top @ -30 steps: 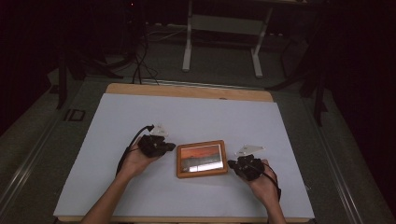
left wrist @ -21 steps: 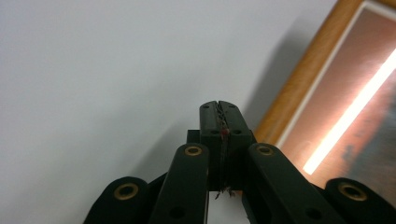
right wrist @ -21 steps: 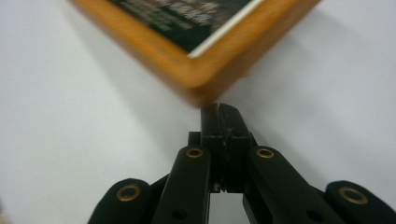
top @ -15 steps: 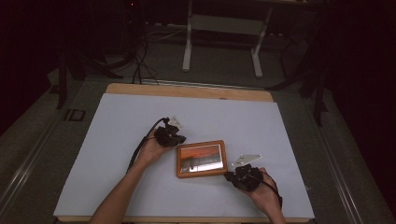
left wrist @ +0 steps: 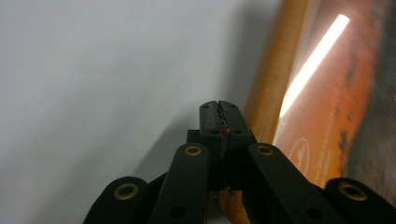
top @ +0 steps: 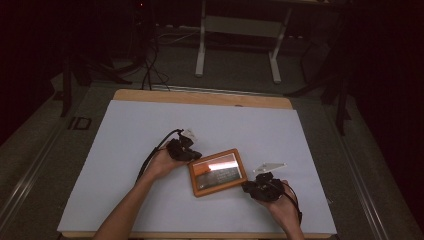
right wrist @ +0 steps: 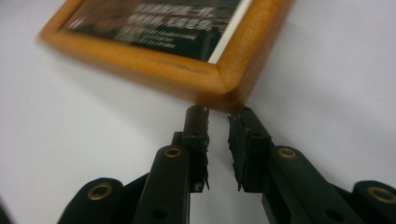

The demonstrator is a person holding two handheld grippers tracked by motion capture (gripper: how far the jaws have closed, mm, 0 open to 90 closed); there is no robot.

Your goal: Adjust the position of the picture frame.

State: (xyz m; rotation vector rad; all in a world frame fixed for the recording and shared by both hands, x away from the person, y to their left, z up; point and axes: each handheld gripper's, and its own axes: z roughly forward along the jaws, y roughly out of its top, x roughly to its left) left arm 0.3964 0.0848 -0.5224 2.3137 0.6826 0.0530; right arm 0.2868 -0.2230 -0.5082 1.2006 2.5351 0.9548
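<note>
A small wooden picture frame with an orange and dark print lies flat on the white table cover, slightly turned. My left gripper sits at the frame's upper left corner. In the left gripper view its jaws are shut with nothing between them, right beside the frame's wooden edge. My right gripper is at the frame's lower right corner. In the right gripper view it stands open by a narrow gap, its tips just short of the frame's rounded corner.
The white cover spans a wooden table whose bare edge shows at the back. Beyond it stand a metal stand and floor cables in the dark. Both forearms come in from the near edge.
My left gripper has moved up and right to the frame's upper left corner. The right gripper has dropped toward the near edge, to the frame's lower right corner. The frame now lies slightly turned.
</note>
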